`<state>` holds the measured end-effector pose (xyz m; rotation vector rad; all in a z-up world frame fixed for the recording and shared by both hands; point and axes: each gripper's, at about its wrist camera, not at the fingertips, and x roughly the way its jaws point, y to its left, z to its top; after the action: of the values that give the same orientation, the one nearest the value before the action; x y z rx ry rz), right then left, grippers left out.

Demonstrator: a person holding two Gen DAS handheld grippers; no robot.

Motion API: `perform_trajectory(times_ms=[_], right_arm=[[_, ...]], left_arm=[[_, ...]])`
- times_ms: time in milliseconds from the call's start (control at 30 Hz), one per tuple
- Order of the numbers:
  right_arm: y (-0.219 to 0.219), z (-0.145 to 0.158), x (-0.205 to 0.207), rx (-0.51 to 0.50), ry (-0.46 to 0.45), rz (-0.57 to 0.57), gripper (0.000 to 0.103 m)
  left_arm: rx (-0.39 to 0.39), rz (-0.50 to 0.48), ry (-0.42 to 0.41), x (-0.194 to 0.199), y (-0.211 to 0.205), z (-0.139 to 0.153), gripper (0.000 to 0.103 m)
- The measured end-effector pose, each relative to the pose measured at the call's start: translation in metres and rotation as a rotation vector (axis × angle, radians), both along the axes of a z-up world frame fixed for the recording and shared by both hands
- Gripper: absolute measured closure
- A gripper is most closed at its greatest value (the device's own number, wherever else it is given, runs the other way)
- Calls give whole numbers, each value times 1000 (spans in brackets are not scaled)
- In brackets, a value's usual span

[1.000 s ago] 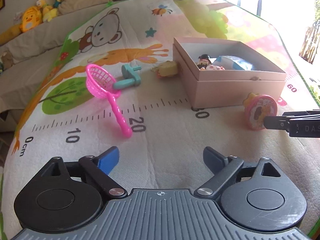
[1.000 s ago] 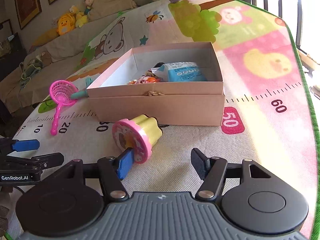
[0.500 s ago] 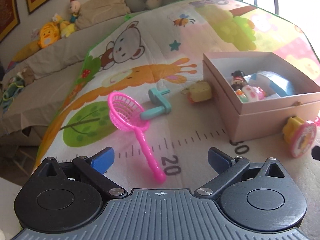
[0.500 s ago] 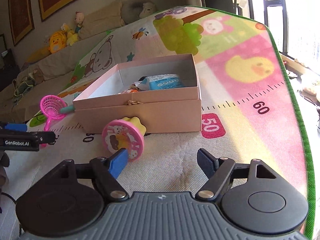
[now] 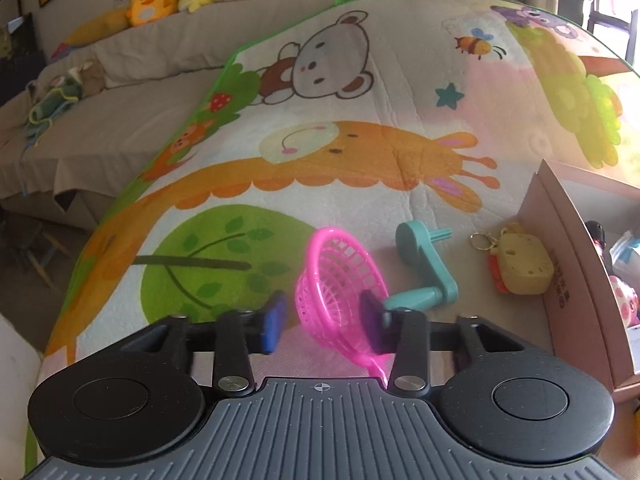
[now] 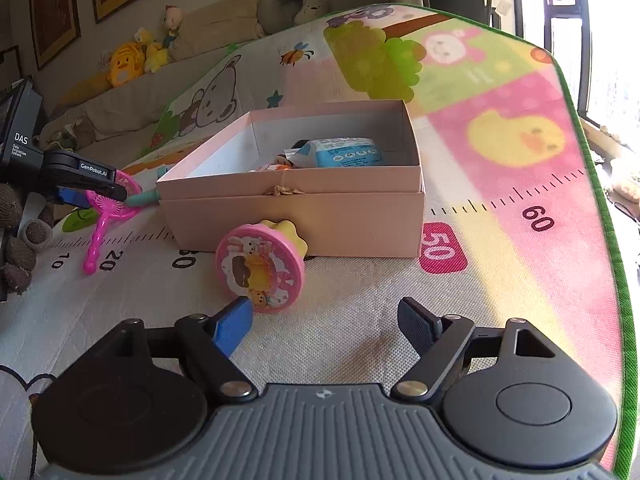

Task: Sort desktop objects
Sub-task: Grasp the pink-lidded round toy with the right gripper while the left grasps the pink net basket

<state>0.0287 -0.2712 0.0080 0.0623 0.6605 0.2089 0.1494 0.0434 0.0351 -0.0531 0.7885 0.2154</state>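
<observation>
Partway: a few items sit in the box (image 6: pixel 292 200), left tool (image 5: pixel 320 322) closing around the pink net (image 5: pixel 340 292) lower centre, right tool (image 6: pixel 324 326) opening and empty beside the round toy (image 6: pixel 260 270); crank (image 5: pixel 424 268) and keychain (image 5: pixel 520 266) remain out.

Pink toy net (image 5: pixel 340 280) tilts up beside teal crank (image 5: pixel 424 268), near pink box (image 6: pixel 296 200).

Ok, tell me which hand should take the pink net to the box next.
Left. Its fingers are closing around the pink net; the right gripper stands open by the round pink toy, apart from the net, near the box.
</observation>
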Motion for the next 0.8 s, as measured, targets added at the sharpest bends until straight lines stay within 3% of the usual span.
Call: perform_trajectory(times_ms=[100, 233, 467, 567, 600, 633, 733, 800], right_arm=[[0, 1, -1, 2, -1, 2, 23], [6, 8, -4, -31, -3, 67, 23], [40, 20, 3, -140, -38, 152, 23], [55, 10, 17, -184, -11, 149, 23], [58, 7, 20, -200, -8, 138, 28], [59, 6, 23, -217, -6, 125, 47], [54, 9, 25, -212, 18, 111, 49], [46, 18, 20, -196, 23, 121, 49]], left_arm=[[-15, -23, 11, -15, 10, -3, 86], [-54, -107, 25, -55, 12, -3, 85], [-267, -323, 71, -96, -18, -7, 87], [-274, -372, 67, -96, -37, -10, 85], [-262, -371, 60, -95, -40, -10, 84], [-249, -366, 53, -94, -42, -9, 82], [-191, -350, 26, -91, -34, -2, 68], [-143, -342, 0, -93, -25, 7, 49]])
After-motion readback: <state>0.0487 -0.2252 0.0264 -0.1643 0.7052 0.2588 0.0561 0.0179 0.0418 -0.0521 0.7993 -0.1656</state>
